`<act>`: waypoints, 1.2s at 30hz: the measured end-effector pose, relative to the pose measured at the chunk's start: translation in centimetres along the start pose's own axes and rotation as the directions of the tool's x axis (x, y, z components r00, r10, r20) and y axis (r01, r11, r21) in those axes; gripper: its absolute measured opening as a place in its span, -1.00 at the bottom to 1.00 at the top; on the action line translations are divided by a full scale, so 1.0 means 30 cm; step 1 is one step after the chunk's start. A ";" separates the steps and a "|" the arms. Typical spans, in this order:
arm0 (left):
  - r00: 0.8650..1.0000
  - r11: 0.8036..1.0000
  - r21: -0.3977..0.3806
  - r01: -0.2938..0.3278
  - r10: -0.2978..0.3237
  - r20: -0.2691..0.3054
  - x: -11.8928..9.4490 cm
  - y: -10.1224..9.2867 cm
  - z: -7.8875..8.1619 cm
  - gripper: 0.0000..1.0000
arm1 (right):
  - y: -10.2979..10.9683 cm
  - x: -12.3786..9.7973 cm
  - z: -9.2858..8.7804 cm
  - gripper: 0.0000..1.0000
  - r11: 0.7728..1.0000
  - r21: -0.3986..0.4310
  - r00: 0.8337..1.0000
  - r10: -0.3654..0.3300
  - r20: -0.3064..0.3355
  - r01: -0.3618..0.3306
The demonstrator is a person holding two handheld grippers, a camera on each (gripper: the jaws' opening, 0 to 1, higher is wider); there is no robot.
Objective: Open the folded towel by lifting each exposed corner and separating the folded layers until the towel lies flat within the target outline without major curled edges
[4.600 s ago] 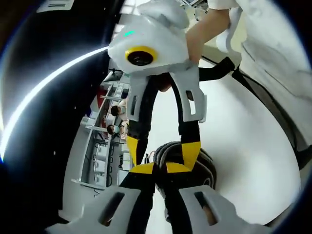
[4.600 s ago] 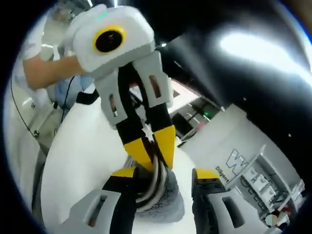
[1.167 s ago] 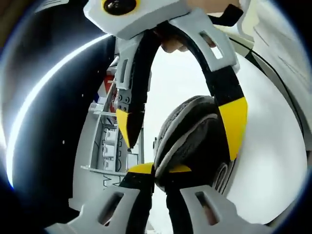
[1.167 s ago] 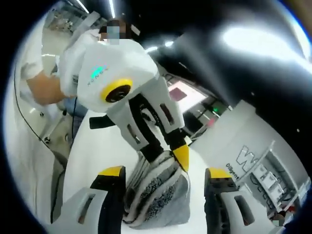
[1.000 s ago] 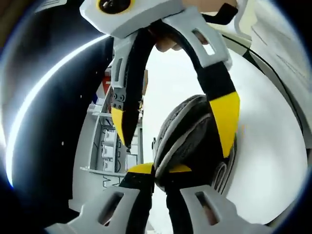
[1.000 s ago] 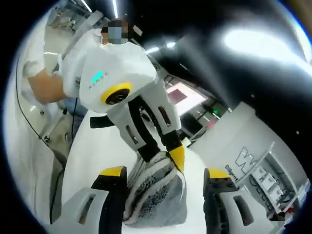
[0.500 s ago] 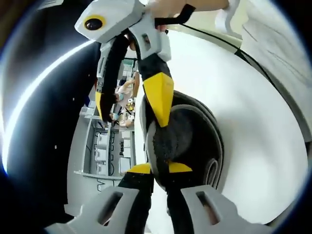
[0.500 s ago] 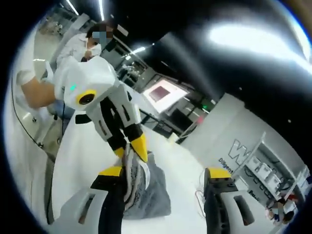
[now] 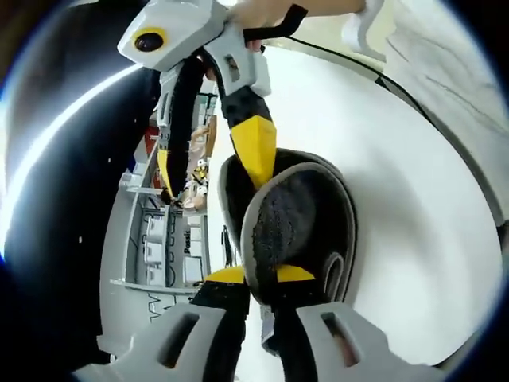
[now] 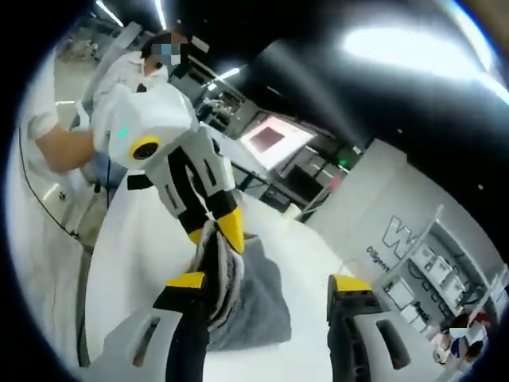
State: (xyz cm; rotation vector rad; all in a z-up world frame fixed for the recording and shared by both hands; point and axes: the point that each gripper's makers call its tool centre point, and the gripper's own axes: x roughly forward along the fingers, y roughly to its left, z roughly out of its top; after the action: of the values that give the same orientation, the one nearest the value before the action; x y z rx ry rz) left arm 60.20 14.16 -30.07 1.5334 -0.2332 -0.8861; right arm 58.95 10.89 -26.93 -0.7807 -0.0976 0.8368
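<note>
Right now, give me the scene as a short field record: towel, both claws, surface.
towel: grey towel, bunched and folded, not flat
left claw: left claw shut on a towel edge, seen in the left gripper view
right claw: right claw open, jaws wide; towel edge lies against its left jaw
surface: white table under the towel
target outline: cannot tell

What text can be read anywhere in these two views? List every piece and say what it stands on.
"W": big grey letter on the white wall panel in the right gripper view; the rest of that word is cut off.
Smaller line under it, starting "Di": too blurred to read on.
Small dark word on the grey shelving unit in the left gripper view: too small to read.
No text shows on the towel.
</note>
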 end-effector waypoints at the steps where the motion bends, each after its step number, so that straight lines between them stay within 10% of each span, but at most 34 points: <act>1: 1.000 1.000 0.030 0.008 -0.008 -0.010 -0.001 -0.007 0.000 -0.81 | 0.013 0.009 0.001 0.03 1.000 -0.031 1.000 0.003 0.000 -0.003; 5: 1.000 1.000 0.019 0.010 -0.010 0.020 -0.007 -0.006 0.026 -0.81 | 0.061 0.040 -0.005 0.07 0.995 -0.085 0.999 0.042 0.001 -0.042; 9: 1.000 0.999 0.027 0.023 -0.023 0.019 -0.001 -0.017 0.027 -0.77 | 0.141 0.038 0.003 -0.90 0.931 -0.338 0.987 0.157 0.029 -0.139; 13: 0.998 0.998 0.025 0.057 -0.057 0.025 0.003 -0.035 0.027 -0.72 | 0.152 0.032 -0.002 -0.95 0.963 -0.220 0.986 0.165 0.026 -0.155; 18: 0.996 0.996 -0.037 0.086 -0.084 0.041 -0.012 -0.050 0.023 -0.49 | 0.119 0.026 -0.005 -0.96 0.951 -0.285 0.990 0.138 0.032 -0.123; 27: 0.993 0.998 -0.038 0.049 -0.053 -0.106 -0.059 -0.031 -0.108 -0.12 | 0.102 0.022 -0.002 -0.97 0.941 -0.319 0.991 0.127 0.035 -0.109; 36: 0.993 0.995 -0.098 0.032 -0.042 -0.112 -0.124 -0.004 -0.137 -0.26 | 0.049 0.006 0.006 -0.97 0.950 -0.308 0.996 0.074 0.055 -0.053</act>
State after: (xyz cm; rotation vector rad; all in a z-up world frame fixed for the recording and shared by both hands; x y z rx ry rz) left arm 60.29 19.60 -29.08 1.4971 -0.0787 -0.8244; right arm 58.09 11.72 -27.80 -1.0526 -0.2671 0.9209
